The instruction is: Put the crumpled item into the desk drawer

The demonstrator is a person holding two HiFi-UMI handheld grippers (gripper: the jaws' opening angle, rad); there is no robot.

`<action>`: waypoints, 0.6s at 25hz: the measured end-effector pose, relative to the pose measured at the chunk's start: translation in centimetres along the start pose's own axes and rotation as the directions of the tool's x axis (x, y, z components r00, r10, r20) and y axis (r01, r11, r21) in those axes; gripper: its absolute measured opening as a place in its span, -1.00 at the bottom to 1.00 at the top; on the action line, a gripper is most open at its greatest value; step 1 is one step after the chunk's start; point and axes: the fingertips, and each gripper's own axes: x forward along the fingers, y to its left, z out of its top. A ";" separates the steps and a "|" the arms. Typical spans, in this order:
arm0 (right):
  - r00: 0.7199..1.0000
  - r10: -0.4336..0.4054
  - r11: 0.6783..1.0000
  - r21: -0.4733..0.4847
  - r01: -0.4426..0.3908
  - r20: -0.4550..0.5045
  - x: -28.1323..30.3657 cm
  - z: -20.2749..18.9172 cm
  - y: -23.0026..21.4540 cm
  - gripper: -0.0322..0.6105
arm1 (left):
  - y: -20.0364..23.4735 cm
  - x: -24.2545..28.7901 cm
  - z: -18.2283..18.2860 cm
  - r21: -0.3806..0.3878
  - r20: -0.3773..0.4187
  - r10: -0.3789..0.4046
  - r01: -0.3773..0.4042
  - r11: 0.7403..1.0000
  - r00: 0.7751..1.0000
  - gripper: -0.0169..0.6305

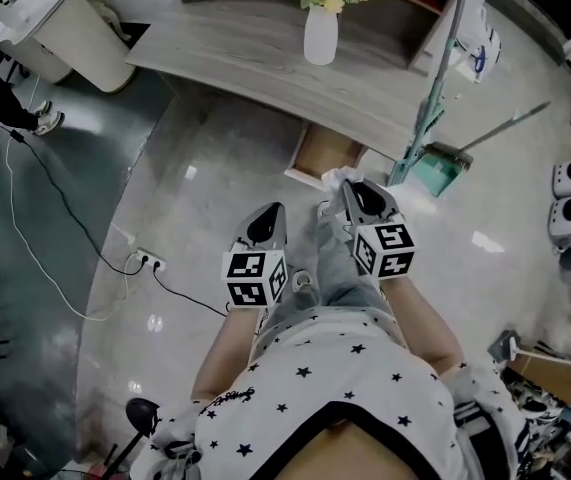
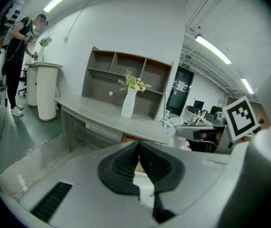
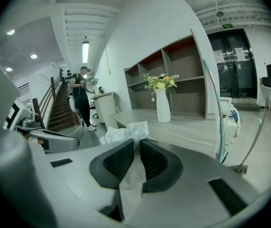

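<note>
The grey left gripper (image 1: 268,212) hangs over the pale glossy floor (image 1: 195,228), its black ribbed jaws pressed together with nothing between them. Beyond it, a shallow brown wooden drawer (image 1: 323,154) stands pulled out from under the grey wood-grain desk (image 1: 235,53), which carries a white vase of yellow flowers (image 1: 320,36). In the head view, the crumpled white paper wad (image 1: 335,177) shows at the drawer's near edge. It is pinched tight between the jaws of the right gripper (image 1: 348,190).
</note>
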 end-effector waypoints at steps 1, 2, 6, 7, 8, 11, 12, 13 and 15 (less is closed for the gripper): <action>1.000 0.004 1.000 -0.002 -0.004 -0.006 0.7 0.0 -0.4 -0.79 | 0.2 0.6 0.0 -0.005 -0.004 0.004 -0.004 1.000 1.000 -0.91; 1.000 0.009 1.000 -0.005 -0.009 -0.013 1.3 -0.1 -0.7 -0.79 | 0.5 1.2 0.0 -0.012 -0.009 0.009 -0.009 1.000 1.000 -0.91; 0.999 0.025 1.000 -0.014 -0.026 -0.044 4.1 -0.2 -2.2 -0.79 | 1.6 3.9 0.2 -0.037 -0.029 0.035 -0.036 0.999 0.999 -0.91; 0.998 0.029 0.999 -0.015 -0.030 -0.053 4.8 -0.4 -2.6 -0.79 | 1.9 4.6 0.2 -0.042 -0.033 0.040 -0.041 0.998 0.999 -0.91; 0.997 0.032 0.999 -0.017 -0.033 -0.064 5.4 -0.7 -3.0 -0.79 | 2.1 5.2 0.1 -0.046 -0.038 0.044 -0.046 0.998 0.998 -0.91; 0.994 0.040 0.999 -0.018 -0.042 -0.098 7.2 -1.5 -4.2 -0.78 | 2.5 7.1 -0.1 -0.049 -0.056 0.052 -0.055 0.997 0.997 -0.91; 0.993 0.040 0.999 -0.019 -0.043 -0.108 7.9 -1.8 -4.6 -0.79 | 2.6 7.8 -0.2 -0.050 -0.063 0.054 -0.057 0.997 0.997 -0.91; 0.992 0.040 0.999 -0.019 -0.043 -0.117 8.5 -2.1 -5.0 -0.78 | 2.7 8.4 -0.4 -0.051 -0.072 0.055 -0.059 0.997 0.996 -0.91; 0.989 0.038 0.999 -0.023 -0.042 -0.140 9.8 -2.9 -5.7 -0.78 | 3.1 9.4 -0.9 -0.055 -0.091 0.060 -0.065 0.996 0.994 -0.91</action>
